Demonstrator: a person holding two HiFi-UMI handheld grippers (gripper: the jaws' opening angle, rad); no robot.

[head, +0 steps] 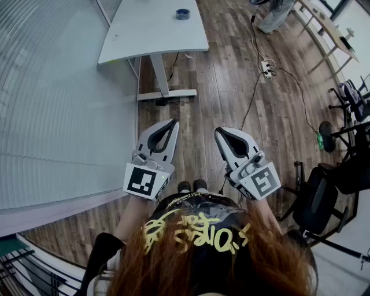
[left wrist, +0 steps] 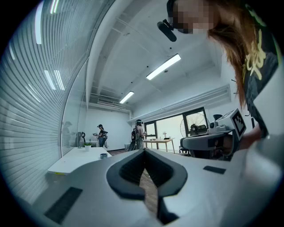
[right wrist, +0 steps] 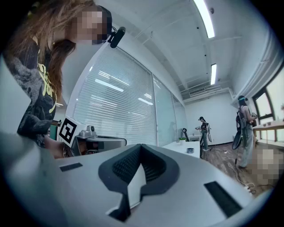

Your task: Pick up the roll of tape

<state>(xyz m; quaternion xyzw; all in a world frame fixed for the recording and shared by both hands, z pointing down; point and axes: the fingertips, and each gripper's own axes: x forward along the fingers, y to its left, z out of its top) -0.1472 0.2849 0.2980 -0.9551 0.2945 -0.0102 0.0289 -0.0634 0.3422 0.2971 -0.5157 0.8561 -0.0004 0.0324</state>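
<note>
While both grippers are held out level and hold nothing, the small dark blue roll of tape (head: 182, 14) sits far off on the long white table (head: 150, 40). It is well apart from the grey left gripper (head: 173, 123) and the grey right gripper (head: 219, 132). Each one has its jaws pressed together, with nothing caught between them. If they reach the table closed like that, I think they would only bump the tape and push it away. A thin black cable (head: 250, 104) lies on the brown wooden floor (head: 214, 87), and a foot could catch on it. Only the head view shows that cable. Only the gripper views show the long ceiling lights (left wrist: 163, 67).
</note>
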